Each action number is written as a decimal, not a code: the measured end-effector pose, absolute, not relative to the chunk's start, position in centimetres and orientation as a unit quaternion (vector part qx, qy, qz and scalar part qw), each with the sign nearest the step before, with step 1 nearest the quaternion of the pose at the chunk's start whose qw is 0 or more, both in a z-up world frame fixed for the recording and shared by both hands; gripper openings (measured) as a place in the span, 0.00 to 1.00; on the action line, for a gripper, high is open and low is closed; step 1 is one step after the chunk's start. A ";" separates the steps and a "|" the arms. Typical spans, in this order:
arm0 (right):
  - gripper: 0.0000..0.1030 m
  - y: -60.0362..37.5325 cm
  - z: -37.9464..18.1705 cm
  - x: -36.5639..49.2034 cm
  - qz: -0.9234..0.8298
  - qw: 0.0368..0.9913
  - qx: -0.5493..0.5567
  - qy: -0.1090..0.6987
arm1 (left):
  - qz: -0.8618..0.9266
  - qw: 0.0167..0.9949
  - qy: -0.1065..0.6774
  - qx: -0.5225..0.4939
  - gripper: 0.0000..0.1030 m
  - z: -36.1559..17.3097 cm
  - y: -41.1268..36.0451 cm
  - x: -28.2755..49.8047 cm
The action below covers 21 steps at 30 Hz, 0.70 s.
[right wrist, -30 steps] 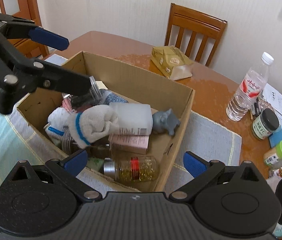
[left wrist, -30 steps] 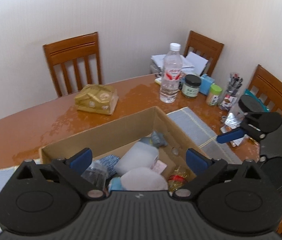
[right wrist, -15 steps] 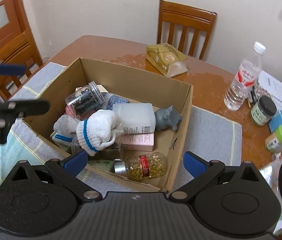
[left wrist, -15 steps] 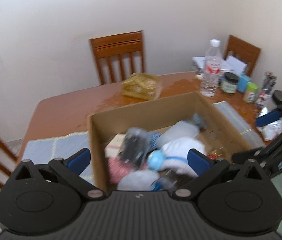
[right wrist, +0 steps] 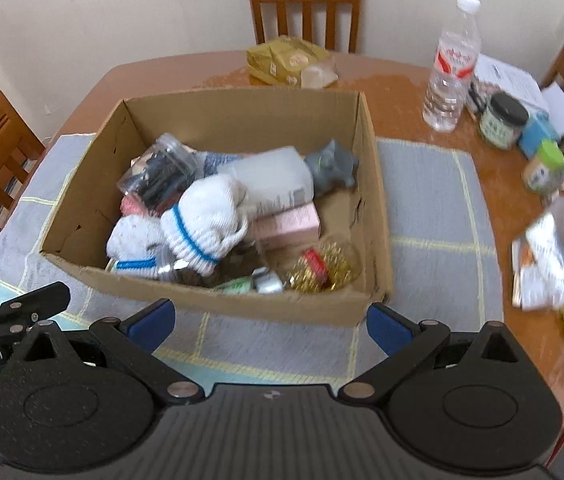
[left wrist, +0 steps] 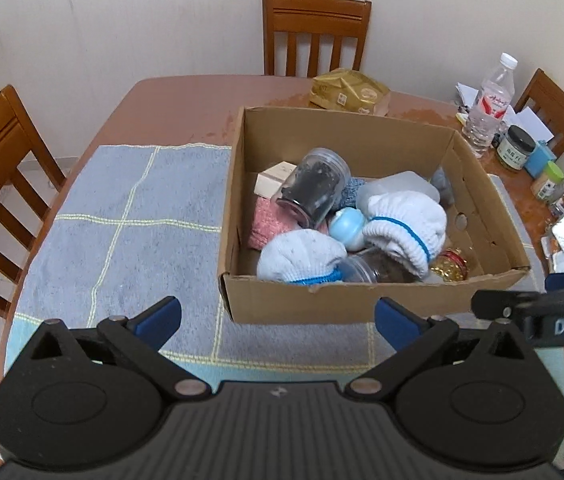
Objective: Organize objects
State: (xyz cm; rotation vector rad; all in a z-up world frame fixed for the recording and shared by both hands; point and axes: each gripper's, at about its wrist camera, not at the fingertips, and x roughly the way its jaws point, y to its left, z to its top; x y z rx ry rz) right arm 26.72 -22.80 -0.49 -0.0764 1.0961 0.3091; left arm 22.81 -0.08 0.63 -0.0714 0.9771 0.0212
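Left tongs (left wrist: 277, 318) hang spread wide and empty above the near wall of the cardboard box (left wrist: 322, 300); right tongs (right wrist: 269, 320) likewise gape beside them, angled down at the box.

Both wrist views look down, near, at cardboard box (left wrist: 362, 300) (right wrist: 241, 300); left from box's left.

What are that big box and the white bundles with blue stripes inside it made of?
The box looks like plain brown corrugated cardboard, matte, with a torn, creased rim. The white bundles seem to be knitted cotton, probably gloves or socks: ribbed weave, soft folds, blue elastic band.
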 end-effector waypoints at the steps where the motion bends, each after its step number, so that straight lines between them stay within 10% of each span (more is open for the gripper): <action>1: 1.00 -22.7 -0.3 26.4 0.143 0.842 -0.037 0.519 | 0.011 0.880 0.473 -0.032 0.99 0.8 -0.1 22.7; 21: 1.00 -22.4 2.5 24.7 0.127 0.847 -0.029 0.516 | 0.010 0.876 0.482 -0.024 0.99 3.1 -0.6 22.8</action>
